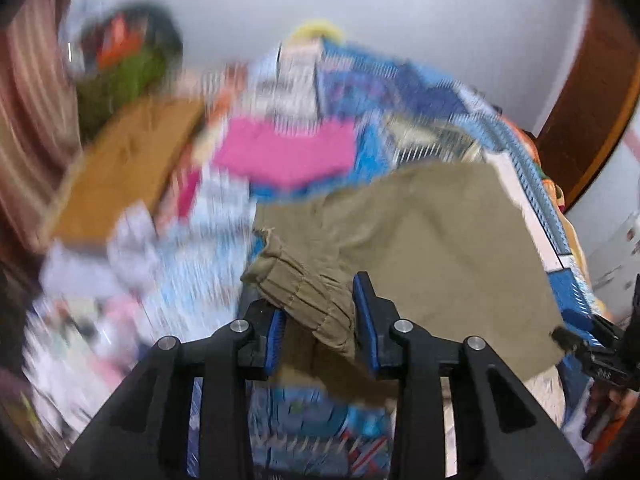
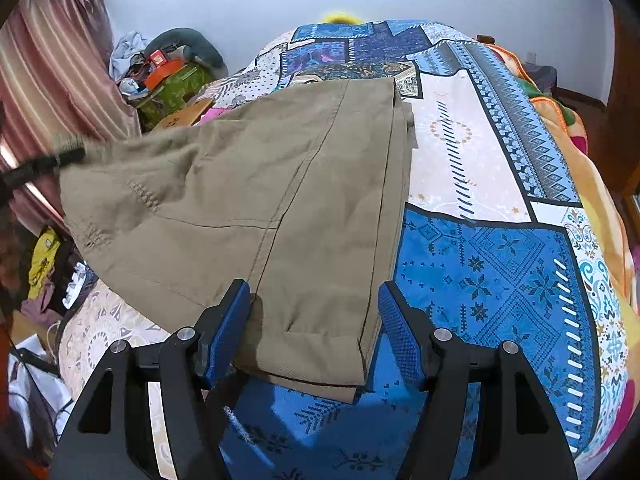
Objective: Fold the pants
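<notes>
**Khaki pants, mid-fold on bed**

Item: khaki pants (image 2: 256, 200), lying on the patterned blue bedspread (image 2: 500, 280), one end lifted.
L gripper (image 1: 320, 328): I see bunched elastic waistband (image 1: 296, 288) between the jaws; left pad touches cloth, right pad looks apart – can't tell if clamped. View blurred.
R gripper (image 2: 316, 336): jaws released, standing wide either side of the hem end (image 2: 320, 360), pads not pressing.
Also: pink folded cloth (image 1: 288, 152) farther up bed.
</notes>
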Demonstrator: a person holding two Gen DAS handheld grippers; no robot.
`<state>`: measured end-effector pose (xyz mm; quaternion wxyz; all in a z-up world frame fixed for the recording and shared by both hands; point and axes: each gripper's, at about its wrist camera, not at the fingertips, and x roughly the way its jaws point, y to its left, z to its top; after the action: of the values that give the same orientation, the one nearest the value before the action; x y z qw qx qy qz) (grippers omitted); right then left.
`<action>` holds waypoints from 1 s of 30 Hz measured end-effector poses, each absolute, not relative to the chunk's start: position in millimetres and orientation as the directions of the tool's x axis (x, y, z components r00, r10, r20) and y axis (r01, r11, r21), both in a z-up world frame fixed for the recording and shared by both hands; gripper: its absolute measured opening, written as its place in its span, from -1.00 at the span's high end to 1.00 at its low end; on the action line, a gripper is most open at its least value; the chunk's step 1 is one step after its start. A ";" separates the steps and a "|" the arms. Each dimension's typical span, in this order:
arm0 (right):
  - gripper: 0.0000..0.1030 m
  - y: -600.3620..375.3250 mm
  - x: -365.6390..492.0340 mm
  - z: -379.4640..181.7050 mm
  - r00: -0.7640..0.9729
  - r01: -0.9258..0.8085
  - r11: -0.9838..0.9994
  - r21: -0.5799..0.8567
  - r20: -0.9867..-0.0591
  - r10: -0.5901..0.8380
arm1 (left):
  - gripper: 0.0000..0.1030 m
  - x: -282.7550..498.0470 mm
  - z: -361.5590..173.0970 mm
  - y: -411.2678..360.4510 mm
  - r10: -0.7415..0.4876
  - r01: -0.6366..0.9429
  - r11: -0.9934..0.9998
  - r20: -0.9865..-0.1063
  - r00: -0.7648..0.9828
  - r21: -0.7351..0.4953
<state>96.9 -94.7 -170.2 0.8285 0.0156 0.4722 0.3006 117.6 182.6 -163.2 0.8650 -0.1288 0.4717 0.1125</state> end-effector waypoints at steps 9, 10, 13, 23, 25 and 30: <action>-0.25 -94.3 99.7 -171.2 0.374 -0.486 0.822 0.297 -0.779 0.503 | -0.33 80.8 -217.2 224.6 -0.137 -0.451 0.812 -0.871 0.471 -0.371; -0.26 -94.8 100.6 -171.6 0.375 -0.485 0.823 0.296 -0.780 0.501 | -0.34 76.6 -219.7 224.4 -0.173 -0.451 0.795 -0.863 0.474 -0.407; -0.26 -95.9 101.9 -172.7 0.376 -0.481 0.826 0.292 -0.783 0.496 | -0.34 72.9 -225.8 222.8 -0.285 -0.442 0.743 -0.835 0.471 -0.503; -0.26 -97.4 103.5 -175.3 0.376 -0.471 0.834 0.288 -0.789 0.485 | -0.46 86.6 -255.5 221.2 -0.407 -0.481 0.568 -0.736 0.540 -0.668; -0.26 -97.5 103.9 -175.5 0.371 -0.471 0.832 0.294 -0.789 0.490 | -0.47 92.1 -261.8 224.8 -0.399 -0.496 0.536 -0.723 0.564 -0.683; -0.26 -97.5 104.2 -176.0 0.366 -0.476 0.828 0.297 -0.789 0.493 | -0.13 99.4 -257.8 227.6 -0.337 -0.501 0.575 -0.745 0.576 -0.647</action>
<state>104.2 -97.5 -176.0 0.8262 0.0088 0.4808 0.2933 99.4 227.6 -257.8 0.7602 -0.4581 0.4575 0.0541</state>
